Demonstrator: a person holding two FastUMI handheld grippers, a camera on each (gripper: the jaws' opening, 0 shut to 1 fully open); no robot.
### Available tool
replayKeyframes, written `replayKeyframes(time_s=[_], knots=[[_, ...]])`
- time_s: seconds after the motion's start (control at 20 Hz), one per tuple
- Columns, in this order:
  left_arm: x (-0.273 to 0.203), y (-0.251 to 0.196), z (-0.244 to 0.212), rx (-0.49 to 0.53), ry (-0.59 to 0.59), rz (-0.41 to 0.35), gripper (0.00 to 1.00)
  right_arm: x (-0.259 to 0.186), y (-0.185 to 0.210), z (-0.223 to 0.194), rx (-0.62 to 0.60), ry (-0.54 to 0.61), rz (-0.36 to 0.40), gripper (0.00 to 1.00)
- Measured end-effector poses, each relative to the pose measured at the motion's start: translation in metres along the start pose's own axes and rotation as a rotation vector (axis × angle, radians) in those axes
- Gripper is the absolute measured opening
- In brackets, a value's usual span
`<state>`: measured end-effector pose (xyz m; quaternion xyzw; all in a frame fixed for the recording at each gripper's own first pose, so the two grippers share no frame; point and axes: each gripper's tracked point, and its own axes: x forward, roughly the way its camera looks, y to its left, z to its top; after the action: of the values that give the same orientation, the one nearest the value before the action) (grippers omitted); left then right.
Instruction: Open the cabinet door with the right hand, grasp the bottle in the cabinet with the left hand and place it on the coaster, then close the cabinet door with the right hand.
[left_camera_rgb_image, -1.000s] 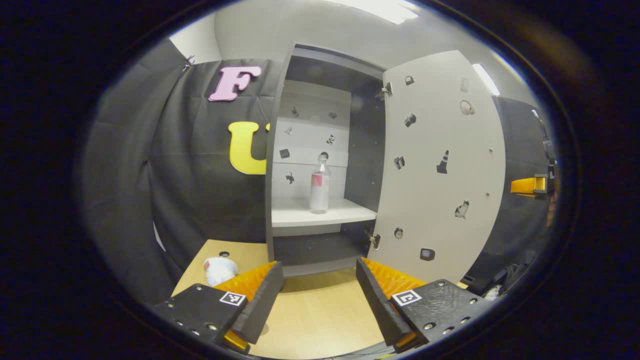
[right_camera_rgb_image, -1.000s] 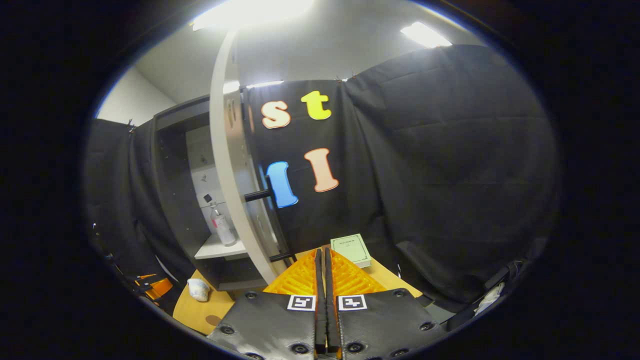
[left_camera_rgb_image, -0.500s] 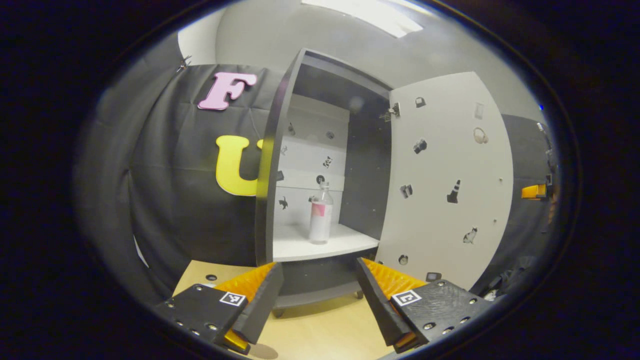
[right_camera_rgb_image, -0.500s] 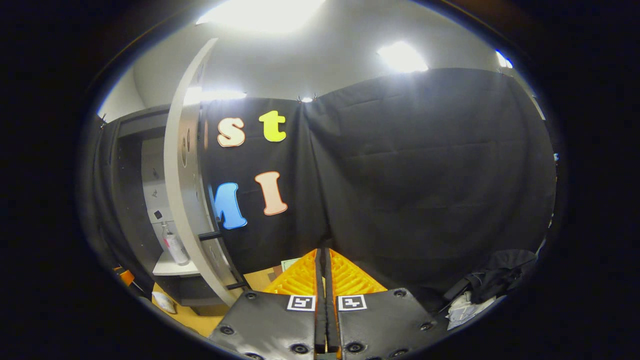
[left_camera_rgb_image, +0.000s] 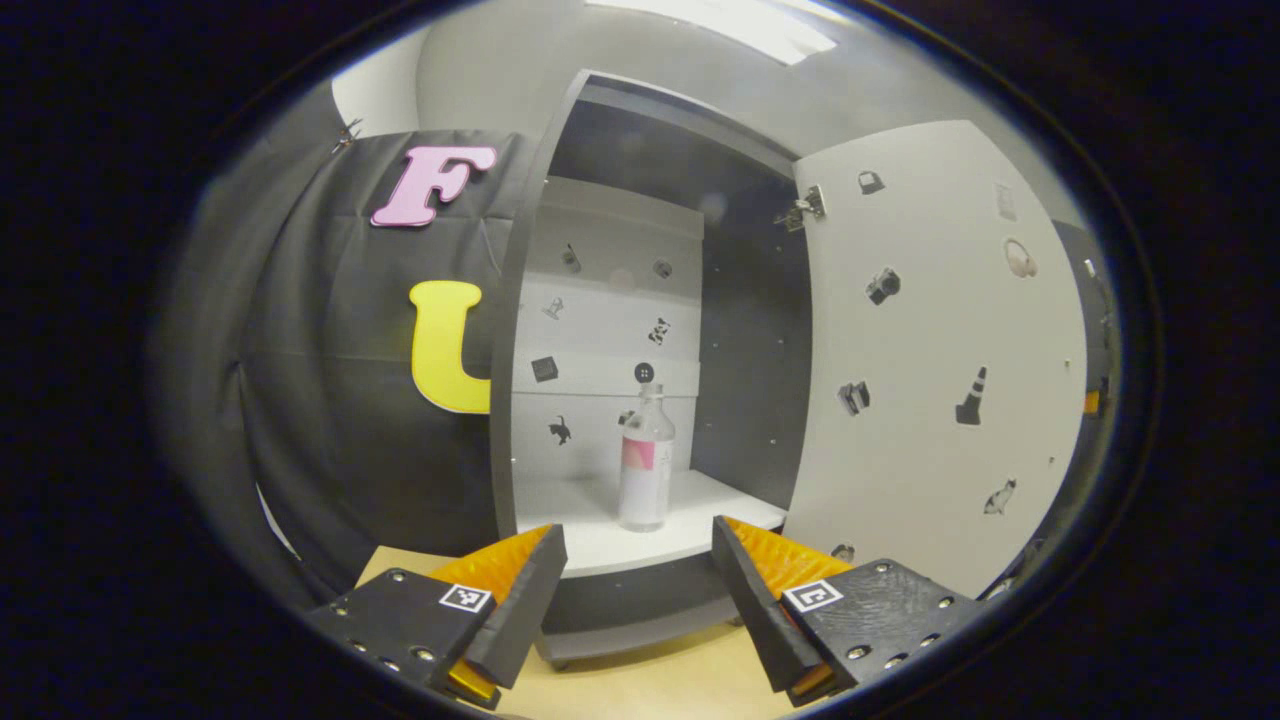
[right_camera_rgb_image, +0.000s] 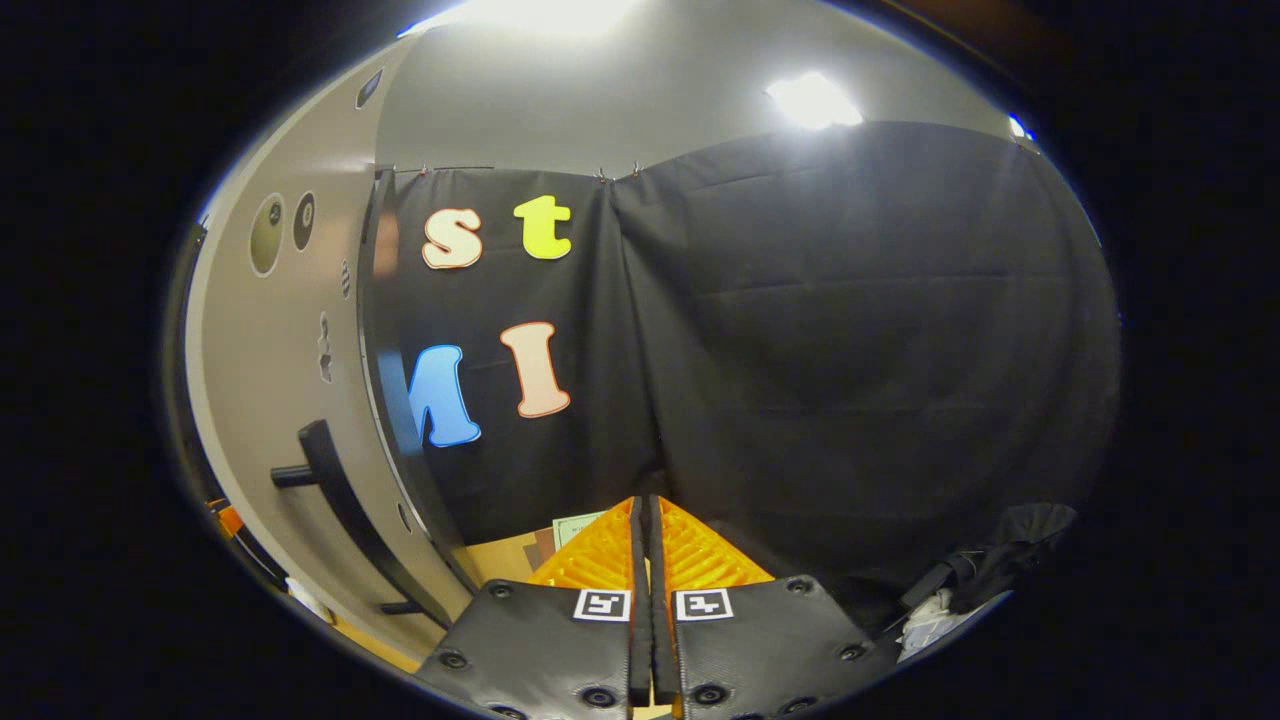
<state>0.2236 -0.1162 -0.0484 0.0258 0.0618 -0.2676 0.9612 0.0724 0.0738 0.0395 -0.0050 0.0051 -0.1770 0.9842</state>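
My left gripper (left_camera_rgb_image: 638, 585) has come closer to the tall dark-grey cabinet (left_camera_rgb_image: 520, 330) than it was a second ago: the white shelf (left_camera_rgb_image: 600, 535) now sits right above my spread, empty fingers (left_camera_rgb_image: 520, 610), where half a second back more of the pale wooden surface (left_camera_rgb_image: 640, 685) lay between. The clear plastic bottle with the pink label (left_camera_rgb_image: 645, 470) stands upright on that shelf at 12 o'clock from my fingers, near but not yet between them. The white cabinet door dotted with small stickers (left_camera_rgb_image: 930, 370) hangs wide open at 2 o'clock.

In the right gripper view, my right gripper (right_camera_rgb_image: 645, 560) is clenched on nothing and has swung away from the door; its long black bar handle (right_camera_rgb_image: 335, 500) now shows at 9 o'clock, well apart from my fingers.

So I judge the opening done, and the reach for the bottle under way. Next I should push forward until the bottle's body stands between the left fingers, then close. I can't tell where the coaster lies.
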Motion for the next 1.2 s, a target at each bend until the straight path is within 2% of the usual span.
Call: replayKeyframes(time_s=[0.2,0.35,0.4,0.45,0.55,0.6,0.65,0.7,0.9,0.95,1.0,1.05,1.1,1.15,1.2], knots=[[0.05,-0.005,0.011,0.001,-0.01,0.026,0.89,0.043,0.0,0.008,-0.043,-0.029,0.025,0.03],[0.08,-0.005,0.014,0.038,-0.015,0.049,0.89,0.075,-0.002,0.007,-0.02,-0.025,0.032,0.03],[0.089,-0.006,0.014,0.042,-0.016,0.048,0.89,0.085,0.001,0.003,-0.011,-0.021,0.053,0.12],[0.1,-0.007,0.014,0.044,-0.016,0.046,0.89,0.094,0.002,0.003,-0.009,-0.014,0.056,0.07],[0.118,-0.007,0.013,0.044,-0.013,0.052,0.9,0.113,-0.004,0.0,-0.015,-0.003,0.061,0.15],[0.126,-0.008,0.014,0.043,-0.015,0.049,0.9,0.121,-0.001,-0.002,-0.015,0.005,0.07,0.24],[0.135,-0.01,0.014,0.046,-0.018,0.046,0.9,0.128,-0.001,-0.002,-0.012,0.005,0.076,0.26],[0.142,-0.011,0.014,0.052,-0.02,0.045,0.9,0.135,0.0,-0.004,-0.011,0.008,0.082,0.34],[0.17,-0.016,0.0,0.043,0.01,0.046,0.9,0.16,0.002,-0.014,-0.027,0.041,0.098,0.94],[0.177,-0.016,-0.005,0.037,0.016,0.045,0.9,0.165,0.0,-0.017,-0.033,0.05,0.095,0.92],[0.182,-0.016,-0.009,0.033,0.024,0.05,0.9,0.171,0.0,-0.021,-0.043,0.063,0.094,0.95],[0.188,-0.015,-0.012,0.027,0.028,0.055,0.91,0.176,-0.001,-0.023,-0.054,0.069,0.088,0.9],[0.193,-0.014,-0.013,0.019,0.033,0.061,0.9,0.181,-0.002,-0.023,-0.063,0.072,0.086,0.99],[0.198,-0.014,-0.017,0.011,0.039,0.064,0.9,0.186,-0.002,-0.024,-0.066,0.073,0.087,0.94],[0.203,-0.012,-0.019,0.007,0.042,0.065,0.9,0.19,-0.001,-0.025,-0.065,0.079,0.091,0.97]])
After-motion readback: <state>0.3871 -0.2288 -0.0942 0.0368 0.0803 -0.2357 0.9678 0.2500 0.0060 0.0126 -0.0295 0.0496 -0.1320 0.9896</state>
